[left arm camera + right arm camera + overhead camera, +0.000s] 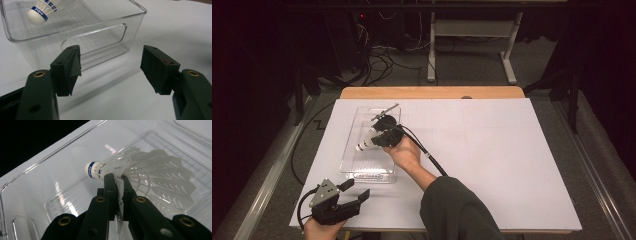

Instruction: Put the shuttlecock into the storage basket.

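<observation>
A white shuttlecock [140, 175] with a blue band on its cork is pinched by its feather skirt in my right gripper [117, 182], which is shut on it. In the high view the right gripper [379, 139] holds the shuttlecock [366, 144] inside a clear plastic bin [349, 162], cork pointing left. My left gripper [357, 191] hovers open near the table's front left edge, just short of the bin. Along its own jaws the left gripper [110, 65] faces the bin's near wall [100, 40], with the shuttlecock [41, 11] behind it and nothing between the pads.
The bin stands on a white board [492, 150] that covers a wooden table. A black cable [432, 160] trails from the right gripper across the board. Floor cables and a desk frame [472, 45] lie beyond the far edge.
</observation>
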### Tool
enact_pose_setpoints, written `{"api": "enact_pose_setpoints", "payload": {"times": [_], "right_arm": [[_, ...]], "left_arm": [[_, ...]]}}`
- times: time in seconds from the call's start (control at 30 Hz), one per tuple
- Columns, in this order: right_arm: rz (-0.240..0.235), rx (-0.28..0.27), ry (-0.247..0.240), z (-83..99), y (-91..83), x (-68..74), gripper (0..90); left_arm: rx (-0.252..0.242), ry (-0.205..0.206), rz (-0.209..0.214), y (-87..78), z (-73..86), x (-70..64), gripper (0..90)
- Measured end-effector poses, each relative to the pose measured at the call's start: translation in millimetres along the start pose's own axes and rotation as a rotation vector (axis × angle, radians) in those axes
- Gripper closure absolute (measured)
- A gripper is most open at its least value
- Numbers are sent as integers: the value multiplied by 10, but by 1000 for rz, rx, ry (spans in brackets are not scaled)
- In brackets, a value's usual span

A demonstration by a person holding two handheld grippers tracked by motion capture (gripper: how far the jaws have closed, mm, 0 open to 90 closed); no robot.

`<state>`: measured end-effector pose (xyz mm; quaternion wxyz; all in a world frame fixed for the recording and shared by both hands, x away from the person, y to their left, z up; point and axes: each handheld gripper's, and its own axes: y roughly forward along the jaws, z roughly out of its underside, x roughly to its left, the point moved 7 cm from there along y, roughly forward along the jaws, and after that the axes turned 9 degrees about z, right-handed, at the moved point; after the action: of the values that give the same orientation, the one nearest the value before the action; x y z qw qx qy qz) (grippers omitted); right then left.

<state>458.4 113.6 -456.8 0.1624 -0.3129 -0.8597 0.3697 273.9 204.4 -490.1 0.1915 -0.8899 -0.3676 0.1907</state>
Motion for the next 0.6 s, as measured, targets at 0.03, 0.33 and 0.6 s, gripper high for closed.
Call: {"api": "enact_pose_setpoints", "payload": {"times": [0.03,0.33,0.6], "right_arm": [[2,1,3,-11,6,0,891],[20,24,20,-81,86,-55,891],[41,27,45,-135,138,-107,891]], "left_arm": [[0,0,0,-1,0,0,333],[-4,-1,2,-12,1,6,333],[-6,0,4,-18,0,0,333]]}}
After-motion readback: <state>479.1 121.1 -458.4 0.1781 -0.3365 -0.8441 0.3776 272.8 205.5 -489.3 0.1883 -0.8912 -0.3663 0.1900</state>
